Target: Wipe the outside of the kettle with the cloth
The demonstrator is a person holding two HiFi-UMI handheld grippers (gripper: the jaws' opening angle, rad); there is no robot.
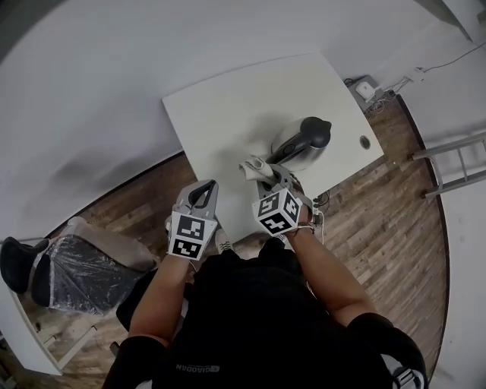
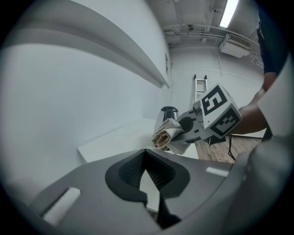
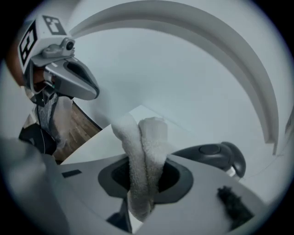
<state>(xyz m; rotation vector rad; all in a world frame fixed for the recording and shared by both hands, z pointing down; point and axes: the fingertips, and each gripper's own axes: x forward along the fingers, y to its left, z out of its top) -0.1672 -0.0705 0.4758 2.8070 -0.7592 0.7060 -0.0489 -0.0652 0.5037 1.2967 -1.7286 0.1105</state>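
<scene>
White terry cloth (image 3: 144, 151) sits folded and pinched in the jaws of the right gripper (image 1: 267, 181), just beside the steel kettle (image 1: 298, 148) on the white table (image 1: 220, 114), while the left gripper (image 1: 203, 194) hangs closed and empty

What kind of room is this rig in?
Likely a lab or studio space, not a kitchen: a white table on wood floor, a ladder, exposed ceiling pipes with a strip light.
</scene>
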